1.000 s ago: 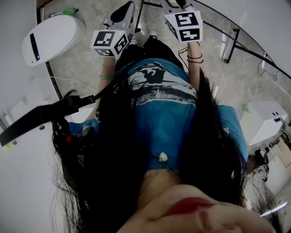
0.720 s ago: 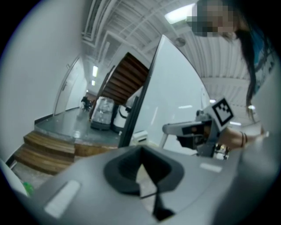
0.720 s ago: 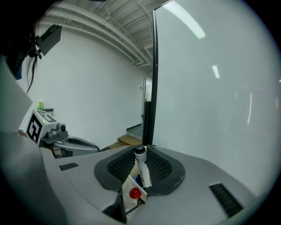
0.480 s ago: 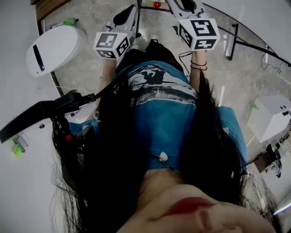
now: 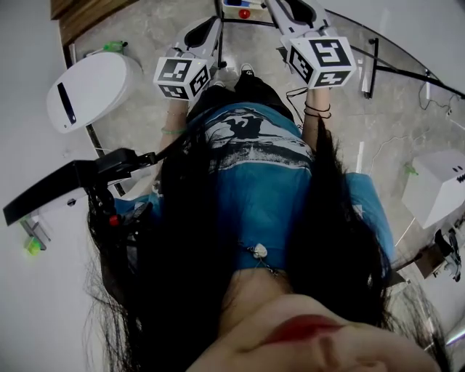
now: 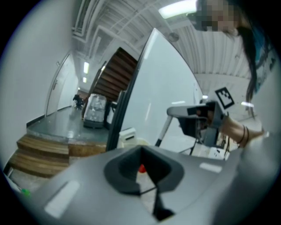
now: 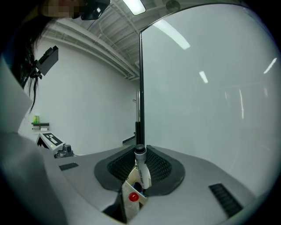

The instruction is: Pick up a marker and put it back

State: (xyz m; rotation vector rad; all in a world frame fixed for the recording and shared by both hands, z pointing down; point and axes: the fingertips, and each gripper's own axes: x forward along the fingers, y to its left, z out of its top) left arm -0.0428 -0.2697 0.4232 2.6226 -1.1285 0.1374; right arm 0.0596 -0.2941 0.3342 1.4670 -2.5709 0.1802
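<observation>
- An indoor work hall, more lab than home
- Ahead of the left gripper (image 6: 142,171) jaws: a tall black-framed whiteboard (image 6: 167,88)
- Up and left of those jaws: a wooden staircase (image 6: 115,70), a ribbed ceiling with strip lights (image 6: 178,8)
- Low and left of them: wooden steps (image 6: 41,154)
- Beyond the right gripper (image 7: 138,171) jaws: bare white walls (image 7: 88,96)
- Below both, in the head view: a stone floor (image 5: 138,33), loose cables (image 5: 407,134), a white equipment box (image 5: 439,185)

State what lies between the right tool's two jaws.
A white marker, clamped between them; the right gripper view shows it.

white box (image 5: 436,185) on grey floor (image 5: 134,134)
</observation>
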